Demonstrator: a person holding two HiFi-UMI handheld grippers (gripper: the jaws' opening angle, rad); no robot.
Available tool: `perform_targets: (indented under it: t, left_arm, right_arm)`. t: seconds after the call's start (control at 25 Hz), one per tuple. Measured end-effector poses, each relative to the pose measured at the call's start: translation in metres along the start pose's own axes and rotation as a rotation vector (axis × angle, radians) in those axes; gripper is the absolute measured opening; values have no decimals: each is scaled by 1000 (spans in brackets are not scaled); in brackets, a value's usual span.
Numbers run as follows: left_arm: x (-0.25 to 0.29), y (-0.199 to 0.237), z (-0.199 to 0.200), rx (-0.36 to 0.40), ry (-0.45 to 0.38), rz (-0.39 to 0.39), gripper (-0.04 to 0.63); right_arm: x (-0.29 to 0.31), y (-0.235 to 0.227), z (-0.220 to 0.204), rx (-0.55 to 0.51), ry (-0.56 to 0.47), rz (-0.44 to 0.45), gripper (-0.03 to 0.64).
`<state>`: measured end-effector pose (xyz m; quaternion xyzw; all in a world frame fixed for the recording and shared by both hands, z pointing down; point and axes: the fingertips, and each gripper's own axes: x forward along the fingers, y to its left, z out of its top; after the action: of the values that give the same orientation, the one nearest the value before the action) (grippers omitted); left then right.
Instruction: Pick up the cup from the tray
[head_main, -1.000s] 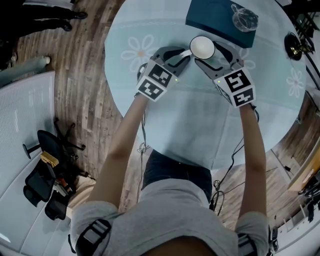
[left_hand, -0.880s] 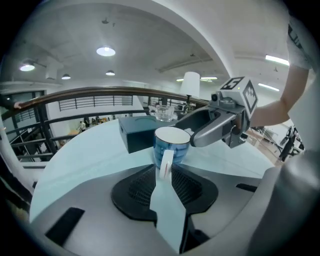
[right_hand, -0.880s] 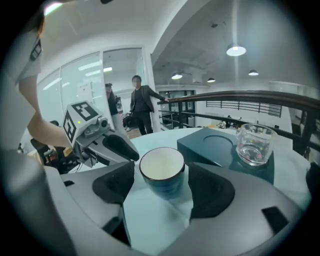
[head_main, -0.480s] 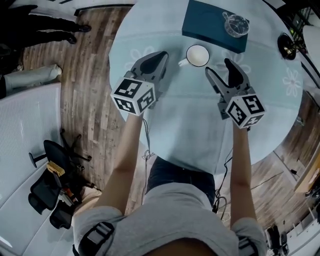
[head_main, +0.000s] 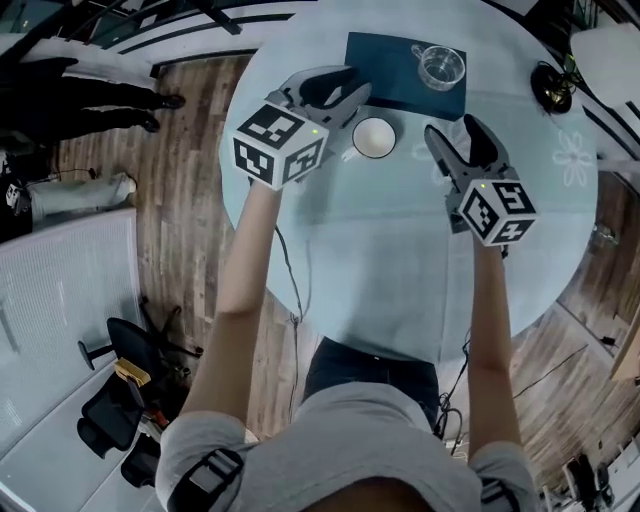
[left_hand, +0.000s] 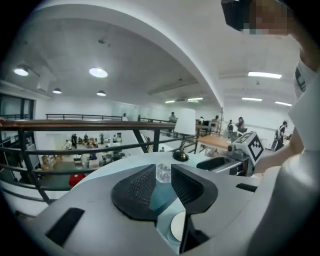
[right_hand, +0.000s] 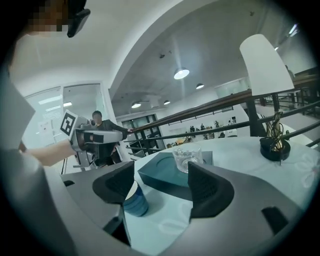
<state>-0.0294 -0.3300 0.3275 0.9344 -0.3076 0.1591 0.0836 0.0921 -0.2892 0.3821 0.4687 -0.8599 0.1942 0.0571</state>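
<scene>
A clear glass cup (head_main: 440, 65) stands on the dark teal tray (head_main: 385, 70) at the table's far side. A mug (head_main: 373, 137), blue outside and white inside, stands on the table just in front of the tray. My left gripper (head_main: 335, 88) hovers high above the table, left of the mug. Its jaws have just been opening and stand a little apart with nothing between them. My right gripper (head_main: 460, 138) is open wide to the right of the mug, holding nothing. The right gripper view shows the mug (right_hand: 134, 200), the glass (right_hand: 187, 157) and the tray (right_hand: 160, 172) ahead.
The round pale blue table (head_main: 400, 260) has a flower pattern. A lamp with a dark base (head_main: 553, 88) stands at its far right edge. Wooden floor, chairs and a standing person's legs (head_main: 90, 95) lie to the left.
Both grippers have drawn back from the mug and risen, the left one most. A second ago they flanked the mug, the left at its handle. The mug now stands alone.
</scene>
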Motion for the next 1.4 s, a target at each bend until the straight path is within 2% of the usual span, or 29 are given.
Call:
perform_targets:
  t: [0.12,0.2,0.36,0.44,0.84,1.16,1.4]
  left_arm:
    - [34,2,14,21,21,-85,116]
    - [57,1,6,46,64,-136,130]
    - [85,1,-16,164,188,-201,143]
    - [95,1,-21,191,221,-223,149]
    - [132,8,-38,157,228,-286,155]
    - [148,10,-60,228,296,-325,155]
    - [155,1,-60,260,287,-351,155]
  right_arm:
    - [8,-18,5,-40,10,-29,295]
    - [16,-28,2,-100,37,-29,295]
    - [34,-45,6,-214,98,-10,295]
    - [41,-53,11,-246,118,11,295]
    - [91,-76,2,-346,189,152,310]
    - [103,-75,-4,-360,189,226,314]
    - [102,-75,-2,-359,188,276,315]
